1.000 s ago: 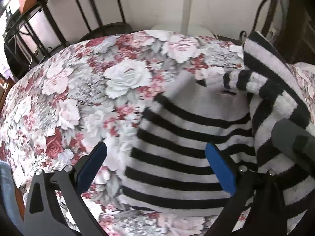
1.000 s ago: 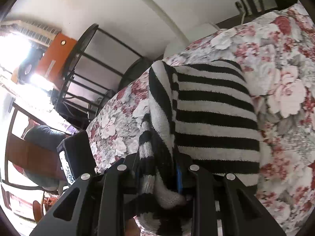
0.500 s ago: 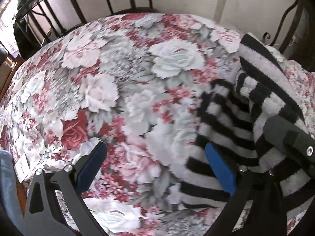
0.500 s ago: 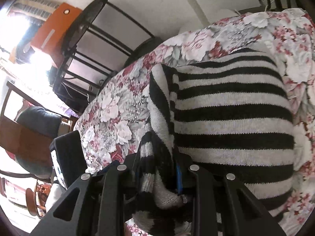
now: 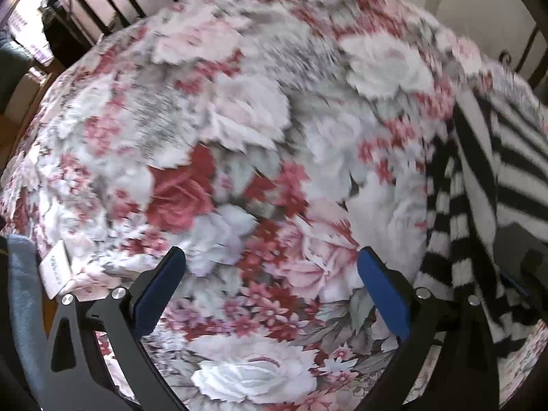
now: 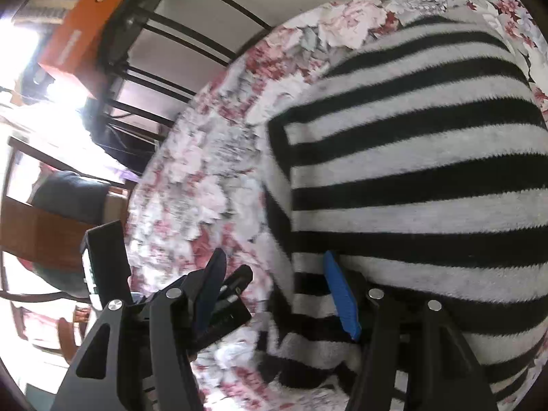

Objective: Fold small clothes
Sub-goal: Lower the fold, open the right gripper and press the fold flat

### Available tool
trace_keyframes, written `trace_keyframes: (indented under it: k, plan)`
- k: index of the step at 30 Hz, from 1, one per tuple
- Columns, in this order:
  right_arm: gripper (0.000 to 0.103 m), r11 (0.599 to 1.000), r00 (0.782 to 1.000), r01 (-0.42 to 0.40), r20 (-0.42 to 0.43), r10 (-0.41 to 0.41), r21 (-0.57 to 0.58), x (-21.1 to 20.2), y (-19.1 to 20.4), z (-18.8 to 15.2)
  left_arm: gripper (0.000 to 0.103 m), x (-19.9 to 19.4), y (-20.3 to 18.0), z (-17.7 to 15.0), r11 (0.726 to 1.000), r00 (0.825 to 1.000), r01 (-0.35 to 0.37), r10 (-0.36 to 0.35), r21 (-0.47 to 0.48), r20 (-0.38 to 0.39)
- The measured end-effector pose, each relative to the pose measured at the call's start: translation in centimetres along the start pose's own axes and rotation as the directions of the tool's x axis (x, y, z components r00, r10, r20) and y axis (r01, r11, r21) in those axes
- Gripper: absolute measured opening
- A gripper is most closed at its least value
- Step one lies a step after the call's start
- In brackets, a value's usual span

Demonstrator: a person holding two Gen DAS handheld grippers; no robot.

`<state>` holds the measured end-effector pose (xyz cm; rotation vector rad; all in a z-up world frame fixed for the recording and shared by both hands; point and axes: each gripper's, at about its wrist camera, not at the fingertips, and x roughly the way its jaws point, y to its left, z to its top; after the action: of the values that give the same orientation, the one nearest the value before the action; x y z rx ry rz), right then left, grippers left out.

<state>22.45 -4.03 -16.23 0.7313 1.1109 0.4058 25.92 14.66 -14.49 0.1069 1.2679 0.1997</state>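
A black-and-white striped knit sweater [image 6: 411,171] lies folded on the floral tablecloth [image 6: 205,171]. My right gripper [image 6: 274,274] is open, its blue pads apart, with the sweater's folded edge lying between and under its fingers. My left gripper [image 5: 270,267] is open and empty over the bare floral cloth [image 5: 239,137], to the left of the sweater [image 5: 486,188], whose edge hangs at the right of that view.
Black metal chair frames [image 6: 164,68] stand beyond the table's far edge. An orange box [image 6: 75,41] sits on a rack at the upper left. A small white tag [image 5: 56,267] lies at the table's left edge.
My right gripper has opened and let go of the sweater's edge, which now lies down on the garment. My left gripper has swung left, away from the sweater, over bare cloth.
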Motion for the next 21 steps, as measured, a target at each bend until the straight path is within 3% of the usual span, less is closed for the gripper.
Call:
trace_keyframes:
  k: [5,7,11,13,17,18,21]
  plan:
    - [0.055,0.998,0.997,-0.005,0.080,0.009,-0.060,-4.4,1.1,0.2,0.098,-4.0,0.1,0.2,0.994,0.991,0.102,-0.099,-0.032,0.091]
    - [0.044,0.998,0.994,0.021,0.113,-0.013,-0.066,-6.4,0.8,0.1,0.098,-5.2,-1.4,-0.1,0.991,0.984,0.134,-0.134,0.011,0.115]
    - [0.039,0.994,0.983,0.094,0.163,-0.084,-0.053,-9.7,-0.9,-0.1,0.098,-7.4,-7.3,-2.0,0.969,0.971,0.156,-0.186,0.191,0.151]
    - [0.039,0.993,0.980,0.110,0.168,-0.103,-0.036,-10.4,-1.8,-0.2,0.098,-7.1,-9.9,-3.4,0.954,0.974,0.105,-0.155,0.279,0.165]
    - [0.039,0.987,0.978,0.160,0.138,-0.155,-0.020,-10.4,-4.3,-0.6,0.099,-4.2,-11.5,-4.4,0.939,0.984,-0.067,0.005,0.338,0.180]
    - [0.039,0.984,0.978,0.179,0.114,-0.176,-0.016,-9.8,-5.2,-0.7,0.099,-3.3,-10.8,-4.2,0.943,0.986,-0.063,0.008,0.327,0.165]
    - [0.019,0.976,0.974,0.219,0.059,-0.218,-0.015,-7.9,-7.6,-0.7,0.099,-1.1,-9.0,-3.7,0.963,0.993,0.028,-0.057,0.267,0.101]
